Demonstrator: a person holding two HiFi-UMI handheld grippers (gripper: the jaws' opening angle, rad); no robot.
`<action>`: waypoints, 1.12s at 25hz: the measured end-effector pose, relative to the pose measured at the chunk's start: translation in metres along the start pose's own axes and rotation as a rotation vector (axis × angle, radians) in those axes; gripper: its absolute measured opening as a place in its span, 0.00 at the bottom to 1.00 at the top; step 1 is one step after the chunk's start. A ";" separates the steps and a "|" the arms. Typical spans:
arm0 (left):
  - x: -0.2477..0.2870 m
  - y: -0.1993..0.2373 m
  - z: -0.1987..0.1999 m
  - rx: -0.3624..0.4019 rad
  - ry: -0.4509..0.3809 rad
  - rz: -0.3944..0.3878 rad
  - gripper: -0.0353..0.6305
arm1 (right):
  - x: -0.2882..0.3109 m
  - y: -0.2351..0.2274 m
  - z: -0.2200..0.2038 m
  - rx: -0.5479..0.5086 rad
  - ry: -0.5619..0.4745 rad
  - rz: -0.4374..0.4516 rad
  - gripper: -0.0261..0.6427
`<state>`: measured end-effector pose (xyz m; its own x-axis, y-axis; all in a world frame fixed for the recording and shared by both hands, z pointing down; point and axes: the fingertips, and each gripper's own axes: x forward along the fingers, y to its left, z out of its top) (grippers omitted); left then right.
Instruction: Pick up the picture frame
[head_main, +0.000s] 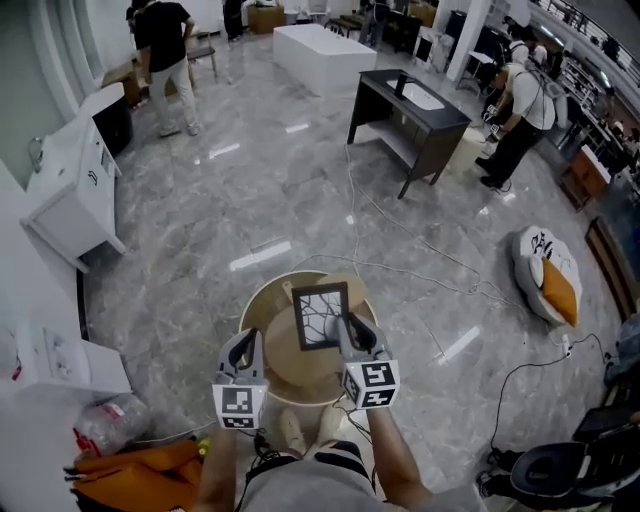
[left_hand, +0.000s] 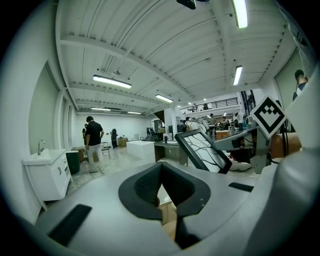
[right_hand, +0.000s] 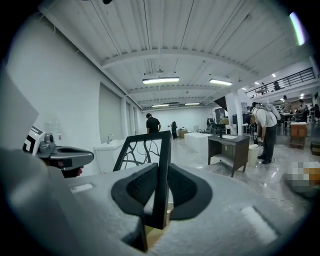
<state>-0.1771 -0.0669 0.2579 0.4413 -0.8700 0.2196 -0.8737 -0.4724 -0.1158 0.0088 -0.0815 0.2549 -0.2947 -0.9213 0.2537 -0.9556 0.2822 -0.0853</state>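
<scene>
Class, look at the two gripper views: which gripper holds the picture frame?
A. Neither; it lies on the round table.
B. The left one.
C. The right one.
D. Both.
C: the right gripper has its fingers pinched on one edge of the picture frame, while the left gripper has nothing between its fingers.

**Out of Sight**

The picture frame's (right_hand: 164, 150) bottom edge disappears inside the right gripper (right_hand: 161, 192). Both cover part of the round table (head_main: 268, 335). The person's arms (head_main: 395, 455) run off the lower edge; a black chair (head_main: 560, 470) is cropped at the corner.
</scene>
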 end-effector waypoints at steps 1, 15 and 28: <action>-0.006 0.000 0.004 0.003 -0.006 0.001 0.08 | -0.008 0.000 0.004 0.000 -0.011 -0.005 0.13; -0.067 0.004 0.016 0.027 -0.043 -0.001 0.08 | -0.073 0.023 0.009 -0.029 -0.063 -0.040 0.14; -0.072 0.005 0.009 0.006 -0.008 -0.008 0.08 | -0.078 0.029 0.002 0.000 -0.052 -0.047 0.14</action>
<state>-0.2117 -0.0078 0.2330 0.4496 -0.8675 0.2127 -0.8690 -0.4799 -0.1204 0.0044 -0.0023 0.2308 -0.2491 -0.9461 0.2071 -0.9682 0.2386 -0.0745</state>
